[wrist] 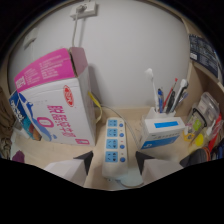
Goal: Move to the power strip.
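Observation:
A white power strip (114, 145) with blue sockets and blue switches lies on the wooden desk (131, 117), running away from me. Its near end sits between my two dark fingertips (85, 161), with a gap at each side. My gripper (114, 161) is open and holds nothing. A yellowish cable (99, 111) leaves the strip's far end toward the wall.
A tall pink and white carton (55, 97) stands left of the strip. On the right stands a white and blue box (161, 131), with a holder of pens (169, 99) behind it. Cluttered items (205, 125) lie far right. A white wall (130, 50) is behind.

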